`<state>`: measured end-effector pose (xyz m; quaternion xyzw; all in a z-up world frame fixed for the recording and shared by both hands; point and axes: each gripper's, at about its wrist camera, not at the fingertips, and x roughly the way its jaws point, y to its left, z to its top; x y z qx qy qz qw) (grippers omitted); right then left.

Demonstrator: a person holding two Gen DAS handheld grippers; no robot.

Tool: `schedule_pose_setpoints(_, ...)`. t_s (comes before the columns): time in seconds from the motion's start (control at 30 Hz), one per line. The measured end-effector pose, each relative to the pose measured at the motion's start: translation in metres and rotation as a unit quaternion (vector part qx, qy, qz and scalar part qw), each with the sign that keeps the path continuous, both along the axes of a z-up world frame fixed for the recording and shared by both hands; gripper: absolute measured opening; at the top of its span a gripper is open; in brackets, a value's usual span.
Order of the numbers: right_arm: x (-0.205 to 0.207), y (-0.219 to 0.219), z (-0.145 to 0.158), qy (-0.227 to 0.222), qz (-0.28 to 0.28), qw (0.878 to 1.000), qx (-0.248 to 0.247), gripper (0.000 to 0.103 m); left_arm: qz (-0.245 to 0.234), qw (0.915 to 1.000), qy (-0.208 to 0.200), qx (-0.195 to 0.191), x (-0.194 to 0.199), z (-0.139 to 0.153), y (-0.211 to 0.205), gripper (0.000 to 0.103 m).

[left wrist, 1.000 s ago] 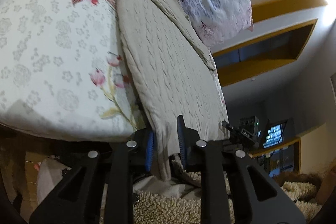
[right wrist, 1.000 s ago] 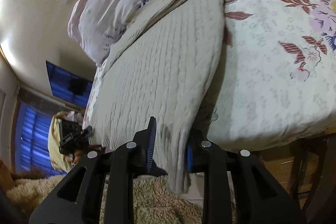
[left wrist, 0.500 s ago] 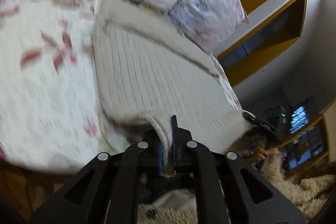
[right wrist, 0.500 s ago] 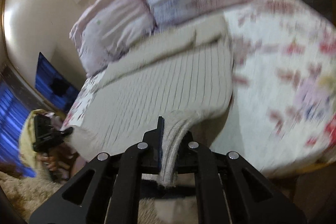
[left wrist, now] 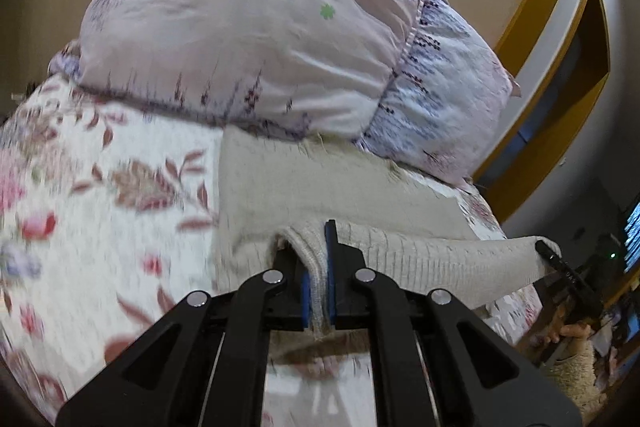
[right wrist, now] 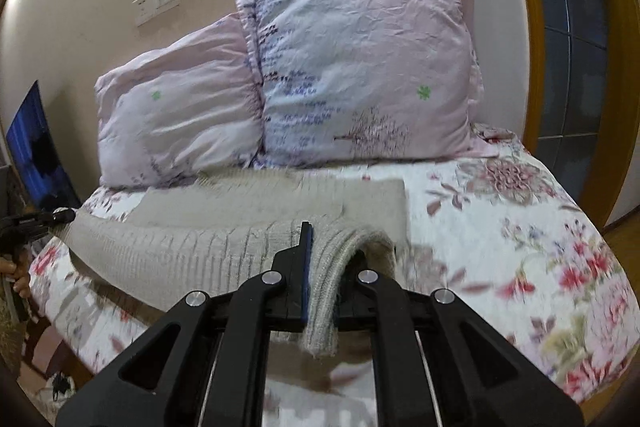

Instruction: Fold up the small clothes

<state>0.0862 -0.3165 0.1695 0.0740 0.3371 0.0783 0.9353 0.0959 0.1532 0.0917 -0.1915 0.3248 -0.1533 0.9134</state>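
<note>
One piece of clothing is in play: a beige ribbed knit sweater [left wrist: 432,259], thick and soft, with fine vertical ribs along the lifted part and a frayed fringe of loose threads at its far edge. It lies on the bed [left wrist: 100,227], just in front of the pillows, its far part flat on the floral bedspread [right wrist: 520,227] and its near edge raised off it.

The left gripper [left wrist: 318,283] is clamped on one near corner of the sweater; the knit bunches into a narrow fold between its blue-lined fingers [left wrist: 331,267] and a short tail hangs out below them. The right gripper [right wrist: 322,279] is clamped on the other near corner in the same way, the knit arching over and dropping between its jaws. Between the two grips the hem stretches in a taut band above the bed, with the flat part of the sweater [right wrist: 272,199] showing behind it.

Two pillows lean against the wall at the head of the bed: a plain lilac one [right wrist: 176,115] and a lilac one printed with small purple marks [right wrist: 360,67], side by side and touching. A wall switch plate [right wrist: 156,1] sits above the plain pillow. The bedspread is white with pink and red flowers and brown leaves.
</note>
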Motion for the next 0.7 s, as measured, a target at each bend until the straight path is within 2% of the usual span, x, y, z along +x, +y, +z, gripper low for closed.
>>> schedule_pose_setpoints(0.17,0.046,0.000,-0.005,-0.003,-0.018,1.000,0.007,0.007,0.014,0.9999,-0.005,0.008,0.048,0.009,-0.001,0.006)
schedule_pose_setpoints(0.33,0.094,-0.004,-0.028,0.018,-0.040,0.999,0.028,0.007,0.027,0.9996,0.006,-0.001,0.101,0.004,0.000,0.006)
schedule_pose_setpoints(0.47,0.127,-0.010,-0.058,0.053,-0.056,0.996,0.047,0.007,0.036,0.9984,0.040,-0.020,0.145,-0.018,0.001,0.006)
schedule_pose_setpoints(0.53,0.144,-0.014,-0.081,0.092,-0.066,0.992,0.063,0.007,0.040,0.9967,0.064,-0.031,0.161,-0.035,0.001,0.006)
schedule_pose_setpoints(0.7,0.164,-0.025,-0.118,0.153,-0.086,0.978,0.109,0.008,0.047,0.9894,0.115,-0.076,0.183,-0.071,0.008,0.006)
